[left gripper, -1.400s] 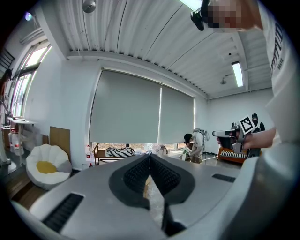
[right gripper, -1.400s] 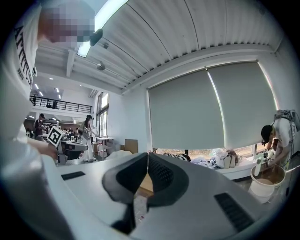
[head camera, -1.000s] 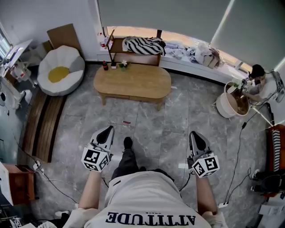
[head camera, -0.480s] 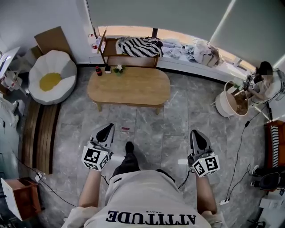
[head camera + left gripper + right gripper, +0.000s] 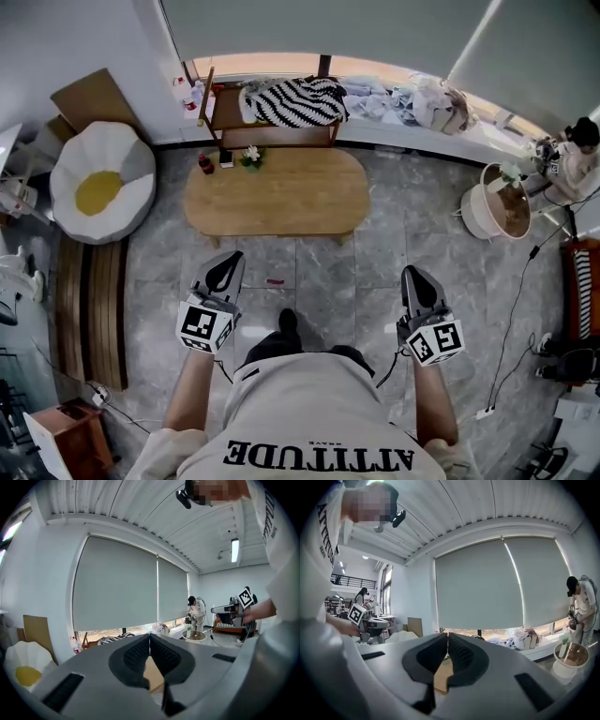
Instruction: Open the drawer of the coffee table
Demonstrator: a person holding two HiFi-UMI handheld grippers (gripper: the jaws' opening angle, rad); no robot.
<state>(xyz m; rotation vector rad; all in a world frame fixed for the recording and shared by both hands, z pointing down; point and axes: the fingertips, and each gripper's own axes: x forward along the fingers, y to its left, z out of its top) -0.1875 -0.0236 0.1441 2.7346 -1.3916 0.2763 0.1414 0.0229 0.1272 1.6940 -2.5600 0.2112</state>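
Note:
The oval wooden coffee table [image 5: 274,192] stands on the grey tiled floor ahead of me; a sliver of it shows between the jaws in both gripper views [image 5: 152,672] [image 5: 442,674]. Its drawer front is not visible from above. My left gripper [image 5: 225,265] and right gripper [image 5: 415,279] hover side by side over the floor, short of the table's near edge, both pointing at it. Each is shut with nothing between its pads. A small red bottle [image 5: 205,164] and a little flower pot [image 5: 249,156] stand on the table's far left corner.
A wooden chair with a striped cloth [image 5: 292,99] stands behind the table by the window ledge. A white egg-shaped beanbag [image 5: 101,183] lies at the left, a round white tub [image 5: 497,202] and another person [image 5: 574,159] at the right. Cables cross the floor at right.
I have walked toward the coffee table; it now sits lower and nearer in the head view. Both grippers stayed shut, side by side in front of me.

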